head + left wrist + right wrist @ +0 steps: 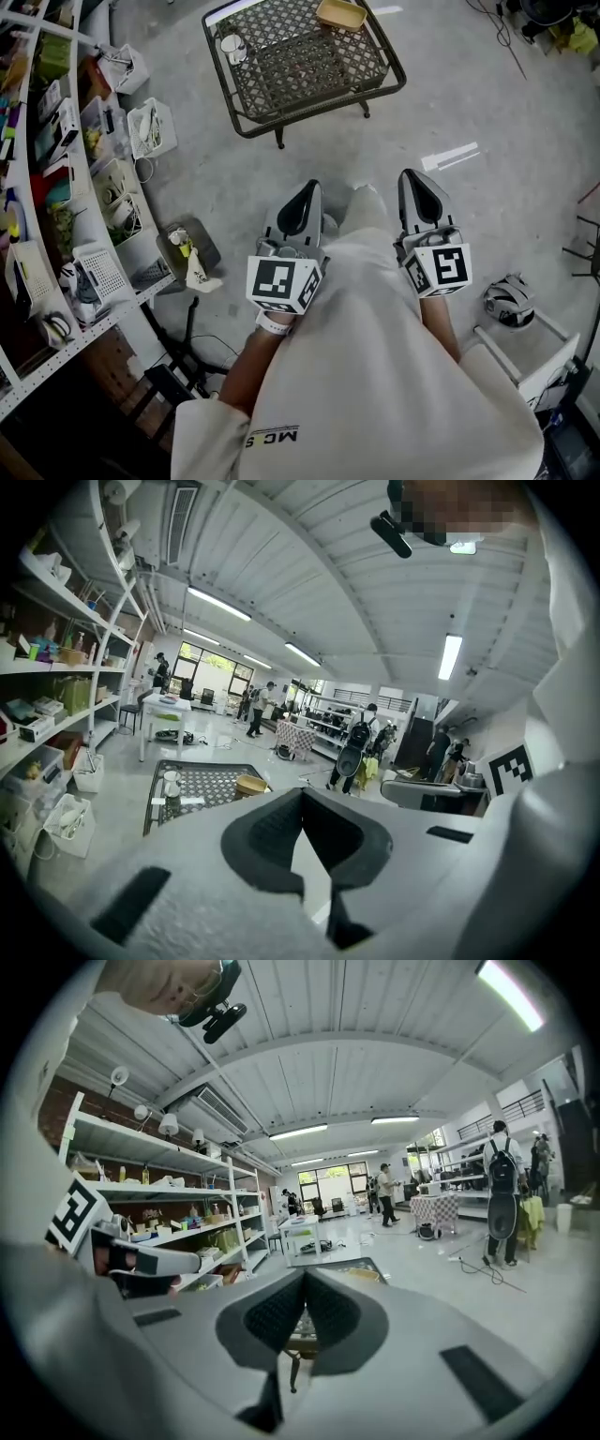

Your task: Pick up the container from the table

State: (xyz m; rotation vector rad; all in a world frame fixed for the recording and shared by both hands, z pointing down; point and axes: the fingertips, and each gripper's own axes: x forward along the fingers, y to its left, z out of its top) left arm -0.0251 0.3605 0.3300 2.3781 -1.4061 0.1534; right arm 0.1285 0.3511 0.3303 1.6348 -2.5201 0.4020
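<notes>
Container: the shallow tan rectangular container (340, 14) sat at the far right corner of the dark metal lattice counter (309, 66), close to the rim and well apart from both of your tongs.
Left tongs: your left tongs (308, 190) were pressed together with nothing between them, held low in front of your body.
Right tongs: your right tongs (413, 178) were also together and empty, about level with the left.
Stage: the approach looked not yet begun. You stood back from the counter, with bare grey concrete floor (469, 75) between you and it.
Risk 1: tongs arriving closed would shove the container, not grip it. It looked light and sat by the corner, so a push could send it over the rim.
Risk 2: the counter top was open lattice. A tip coming in low could catch in a hole and jolt the container.
Risk 3: the container wall looked low with a thin lip, so a shallow bite could slip off on the lift.
Neighbour: a white cup (232, 47) stood at the counter's left side, well apart from the container and probably not in your way.
Materials: the container looked smooth and rigid, the counter was hard metal mesh in a rounded tube frame, and the tong pads were dark and ribbed.
</notes>
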